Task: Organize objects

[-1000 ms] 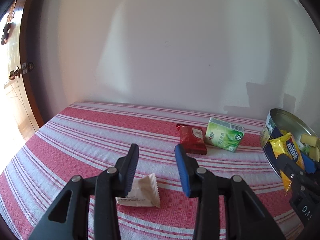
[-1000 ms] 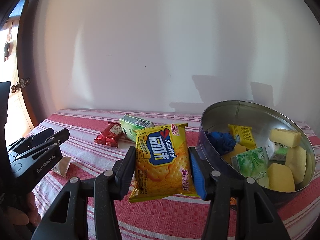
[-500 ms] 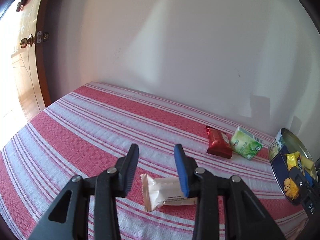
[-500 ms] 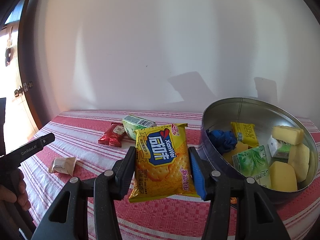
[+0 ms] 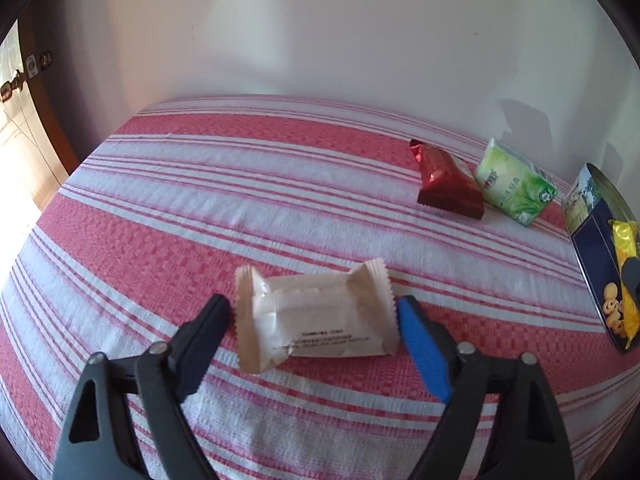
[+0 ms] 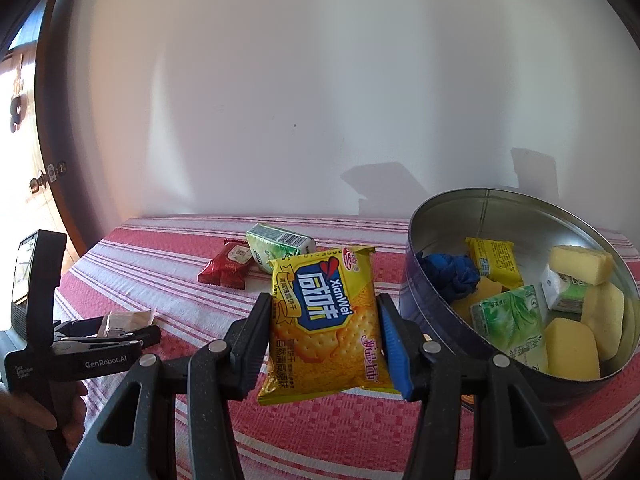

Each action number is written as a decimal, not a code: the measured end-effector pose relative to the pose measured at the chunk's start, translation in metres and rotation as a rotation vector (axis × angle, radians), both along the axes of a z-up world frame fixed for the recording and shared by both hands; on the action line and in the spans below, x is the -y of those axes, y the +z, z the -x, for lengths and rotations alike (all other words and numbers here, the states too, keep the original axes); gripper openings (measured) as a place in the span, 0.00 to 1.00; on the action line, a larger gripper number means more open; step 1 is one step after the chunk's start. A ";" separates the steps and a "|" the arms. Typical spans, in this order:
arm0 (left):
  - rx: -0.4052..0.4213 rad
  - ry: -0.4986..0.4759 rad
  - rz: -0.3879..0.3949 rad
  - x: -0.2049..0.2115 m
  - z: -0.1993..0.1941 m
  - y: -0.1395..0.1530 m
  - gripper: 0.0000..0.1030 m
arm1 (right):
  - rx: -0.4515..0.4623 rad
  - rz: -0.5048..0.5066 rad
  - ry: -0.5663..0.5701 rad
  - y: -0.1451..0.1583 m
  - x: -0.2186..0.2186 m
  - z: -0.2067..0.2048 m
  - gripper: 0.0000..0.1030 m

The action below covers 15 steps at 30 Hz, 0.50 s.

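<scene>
Left wrist view showed your left gripper (image 5: 314,312) low over the red-and-white striped tablecloth (image 5: 200,208), its fingers spread wide. One tip sat just off each crimped end of the beige snack packet (image 5: 316,318), which lay flat on the cloth with its back seam up. Whether the pads were touching the wrapper could not be told. Farther back, near the white wall (image 5: 340,28), the red foil packet (image 5: 446,184) lay just beside the green tissue pack (image 5: 514,182). At the right edge you could see the blue outer wall of the round tin (image 5: 592,240), with the yellow cracker packet (image 5: 626,236) partly showing in front of it.

Right wrist view showed your right gripper (image 6: 324,344) clamped on the yellow cracker packet (image 6: 324,320), one finger against each long side. The packet was held upright and clear of the cloth, just left of the tin (image 6: 440,216). The tin stood on the tablecloth (image 6: 168,252), and inside it lay a blue crumpled cloth (image 6: 450,276), another yellow packet (image 6: 496,262), two green tissue packs (image 6: 510,320) and several yellow sponges (image 6: 572,350). Behind the held packet, the red foil packet (image 6: 228,268) and the green tissue pack (image 6: 276,242) lay side by side. At far left, your left gripper (image 6: 150,330) sat around the beige packet (image 6: 124,320).
</scene>
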<state>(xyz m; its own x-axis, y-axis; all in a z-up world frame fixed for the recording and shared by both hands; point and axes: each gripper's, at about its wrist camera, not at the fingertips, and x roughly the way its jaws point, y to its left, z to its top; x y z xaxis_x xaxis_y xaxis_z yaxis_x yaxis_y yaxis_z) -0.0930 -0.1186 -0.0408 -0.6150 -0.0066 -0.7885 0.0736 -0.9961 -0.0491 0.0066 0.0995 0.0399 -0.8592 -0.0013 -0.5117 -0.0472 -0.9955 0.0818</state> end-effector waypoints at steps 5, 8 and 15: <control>-0.023 0.005 -0.037 0.006 -0.002 0.004 0.56 | 0.001 -0.004 -0.001 0.000 0.001 -0.001 0.52; -0.064 -0.002 -0.087 0.011 -0.005 0.010 0.52 | 0.001 -0.005 -0.002 0.000 0.001 -0.002 0.52; -0.252 -0.030 -0.072 -0.004 -0.023 0.038 0.52 | -0.029 -0.004 -0.012 0.005 -0.001 -0.005 0.52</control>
<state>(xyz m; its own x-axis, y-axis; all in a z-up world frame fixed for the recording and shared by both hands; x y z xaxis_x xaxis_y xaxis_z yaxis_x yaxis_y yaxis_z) -0.0699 -0.1144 -0.0027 -0.7910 0.0649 -0.6083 0.0207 -0.9909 -0.1327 0.0112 0.1004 0.0446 -0.8735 0.0112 -0.4868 -0.0571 -0.9952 0.0797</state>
